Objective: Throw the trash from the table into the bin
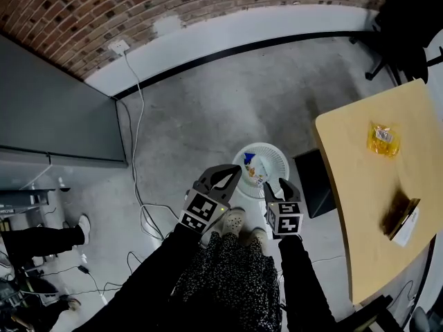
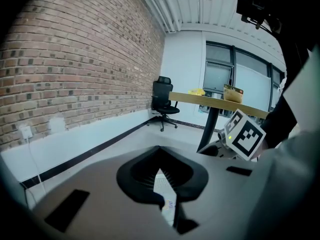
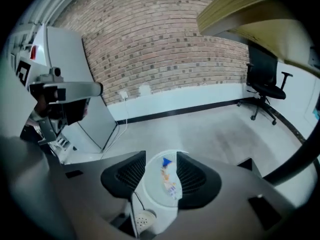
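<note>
Nearest the head camera we log the operator's dark sleeves (image 1: 156,272) and speckled garment (image 1: 235,275), with two pale shoes (image 1: 234,220) just beyond them on the grey floor.

Far left: another person's dark trouser leg (image 1: 34,241) ends in a white shoe, near a grey panel (image 1: 62,116) that stands against the brick wall. A white cable (image 1: 136,158) runs from a wall socket (image 1: 119,46) down across the floor.

Next, the left gripper (image 1: 235,171): its fingertips meet, so we read it as closed. In its own view a narrow slit behind the tips shows a strip of white perforated surface with some coloured print. We cannot tell whether that is something pinched or the bin seen through the slit. The gripper sits just left of the bin.

The bin (image 1: 275,156) is white, round and perforated. It stands on the floor just ahead of the shoes. One wrapper (image 1: 254,169) with blue and orange print lies inside it.

The right gripper (image 1: 279,185) is at the bin's near rim with its jaws clearly apart and its pads touching nothing. Its own view frames the binned wrapper in the gap.

Right of that, a dark box (image 1: 315,182) sits on the floor between bin and table. On the wooden table (image 1: 360,199) lie a yellow wrapper (image 1: 383,139) and a brown packet (image 1: 400,216) with a white card, well apart. A black office chair (image 1: 405,19) stands beyond, top right.
</note>
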`<state>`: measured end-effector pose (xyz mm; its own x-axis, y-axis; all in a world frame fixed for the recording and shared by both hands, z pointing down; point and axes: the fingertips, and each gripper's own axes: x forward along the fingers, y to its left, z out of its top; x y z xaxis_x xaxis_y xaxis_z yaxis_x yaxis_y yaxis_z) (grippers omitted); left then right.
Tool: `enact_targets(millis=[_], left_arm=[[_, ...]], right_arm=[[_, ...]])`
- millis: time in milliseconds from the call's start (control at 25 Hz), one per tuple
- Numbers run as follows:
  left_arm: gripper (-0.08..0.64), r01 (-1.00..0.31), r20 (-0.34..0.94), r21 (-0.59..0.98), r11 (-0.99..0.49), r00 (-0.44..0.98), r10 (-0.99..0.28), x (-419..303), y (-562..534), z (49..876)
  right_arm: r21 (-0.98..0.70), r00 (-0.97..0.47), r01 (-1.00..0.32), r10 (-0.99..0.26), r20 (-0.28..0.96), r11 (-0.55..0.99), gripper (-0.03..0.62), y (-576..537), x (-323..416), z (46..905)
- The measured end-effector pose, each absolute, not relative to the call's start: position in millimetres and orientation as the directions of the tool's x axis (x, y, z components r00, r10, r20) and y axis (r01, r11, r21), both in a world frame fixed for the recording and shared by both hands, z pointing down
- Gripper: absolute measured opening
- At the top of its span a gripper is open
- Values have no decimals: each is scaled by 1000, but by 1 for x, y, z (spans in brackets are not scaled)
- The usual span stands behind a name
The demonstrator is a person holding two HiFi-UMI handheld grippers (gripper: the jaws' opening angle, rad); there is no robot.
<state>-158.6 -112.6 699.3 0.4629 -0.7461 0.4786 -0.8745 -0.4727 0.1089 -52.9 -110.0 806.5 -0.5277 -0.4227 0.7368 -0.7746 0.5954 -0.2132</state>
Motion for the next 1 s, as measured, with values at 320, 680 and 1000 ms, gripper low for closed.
enact_targets(millis=[320,680,1000], left_arm=[[-2,-878,438,125,-461,466,-769,-149,-115,658],[-2,-871,406,83,-484,473,-782,-137,-121,583],[-2,-856,339,50,-515,500,-797,-112,-131,513]], right_arm=[[-218,-546,-791,-500,672,571,178,-124,-48,747],[-219,-604,-756,-531,594,616,176,-130,-51,662],[-122,-570,-794,-658,492,596,59,-152,-23,567]])
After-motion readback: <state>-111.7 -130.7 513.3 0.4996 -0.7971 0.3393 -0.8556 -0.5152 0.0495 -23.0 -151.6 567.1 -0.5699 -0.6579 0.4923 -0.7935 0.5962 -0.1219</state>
